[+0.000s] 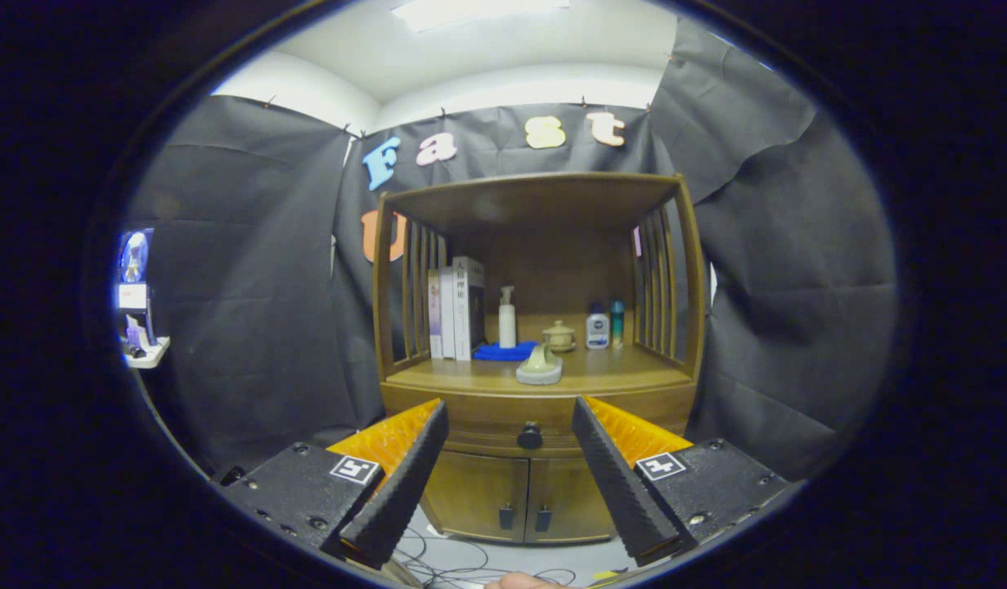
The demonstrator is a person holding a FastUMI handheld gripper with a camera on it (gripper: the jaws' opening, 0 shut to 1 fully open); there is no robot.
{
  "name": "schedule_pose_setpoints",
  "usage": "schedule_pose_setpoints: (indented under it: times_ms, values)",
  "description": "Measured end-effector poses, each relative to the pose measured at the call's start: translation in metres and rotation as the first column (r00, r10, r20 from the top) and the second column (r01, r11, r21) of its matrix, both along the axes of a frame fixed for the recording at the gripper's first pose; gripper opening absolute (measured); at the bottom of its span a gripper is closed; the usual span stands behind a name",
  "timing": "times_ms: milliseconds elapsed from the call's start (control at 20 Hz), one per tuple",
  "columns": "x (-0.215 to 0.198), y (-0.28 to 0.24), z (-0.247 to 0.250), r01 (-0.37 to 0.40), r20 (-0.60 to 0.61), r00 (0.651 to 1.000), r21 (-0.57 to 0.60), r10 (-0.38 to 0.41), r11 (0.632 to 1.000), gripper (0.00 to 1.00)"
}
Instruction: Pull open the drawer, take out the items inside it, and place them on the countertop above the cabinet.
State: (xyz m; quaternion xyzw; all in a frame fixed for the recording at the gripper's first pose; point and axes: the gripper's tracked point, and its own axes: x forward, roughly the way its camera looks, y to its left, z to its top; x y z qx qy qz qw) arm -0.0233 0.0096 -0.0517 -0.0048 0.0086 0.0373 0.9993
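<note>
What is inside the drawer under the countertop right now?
Nothing can be told: the drawer is closed, so its front and dark knob hide the contents. The tongs are open, the knob ahead between the fingers, nothing gripped.

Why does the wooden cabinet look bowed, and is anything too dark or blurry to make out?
Gripper view: the fisheye lens bends the cabinet's posts outward; the ceiling light glares white; the drawer knob reads sharp beyond the open gripper; the book spines are too small to read.

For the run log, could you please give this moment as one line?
stage: approach | gripper: open, holding nothing | drawer: closed | knob: between fingers, beyond them
</note>
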Motion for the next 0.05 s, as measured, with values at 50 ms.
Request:
schedule_pose_setpoints:
  times_ms: [50]
  values:
    - [-0.0044, 0.0005, 0.0009, -0.001, 0.014, 1.0, -0.005, 0.001, 1.0, 0.99]
